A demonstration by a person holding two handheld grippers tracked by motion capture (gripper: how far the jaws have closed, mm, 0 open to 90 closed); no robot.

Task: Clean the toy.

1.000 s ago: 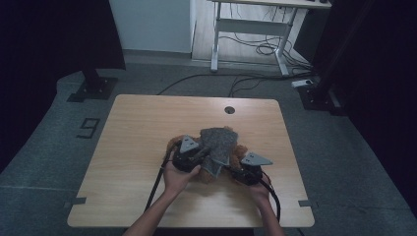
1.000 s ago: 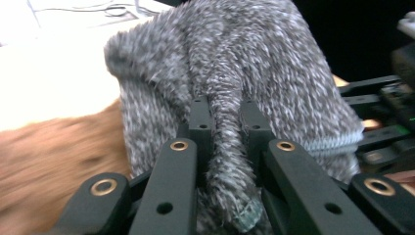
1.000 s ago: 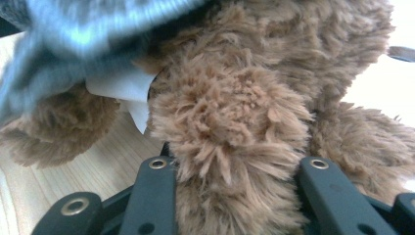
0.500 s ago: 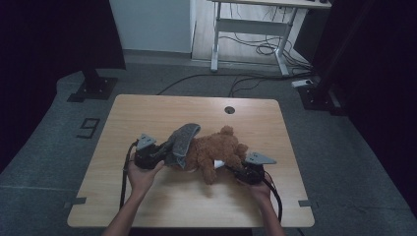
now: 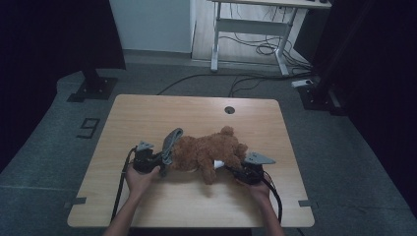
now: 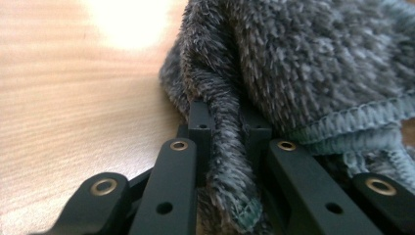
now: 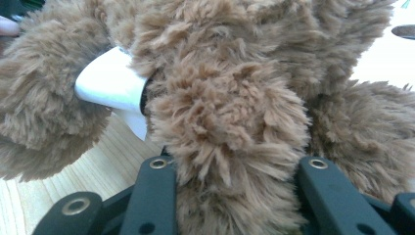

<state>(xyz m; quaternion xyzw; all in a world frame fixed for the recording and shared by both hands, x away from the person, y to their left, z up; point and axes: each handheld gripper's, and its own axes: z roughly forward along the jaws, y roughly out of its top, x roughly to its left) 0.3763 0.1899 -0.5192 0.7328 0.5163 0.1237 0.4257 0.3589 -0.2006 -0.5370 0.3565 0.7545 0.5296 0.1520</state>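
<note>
A brown teddy bear (image 5: 206, 151) lies on its side in the middle of the wooden table (image 5: 196, 113). My right gripper (image 5: 233, 169) is shut on one of its furry limbs (image 7: 220, 98), beside a white tag (image 7: 110, 83). A grey fleece cloth (image 5: 169, 143) lies bunched at the bear's left end. My left gripper (image 5: 160, 160) is shut on a fold of this cloth (image 6: 303, 58), low over the table. The fold runs between the black fingers (image 6: 200, 117). A hand holds each gripper from the near edge.
A round cable hole (image 5: 229, 109) sits near the table's far edge. Beyond the table stand a white desk frame (image 5: 251, 29) with cables on the floor, and a black stand base (image 5: 91, 88) at the far left.
My left gripper has carried the grey cloth to the left and down, off the top of the bear, which now lies uncovered. The right gripper has kept still on the bear.
</note>
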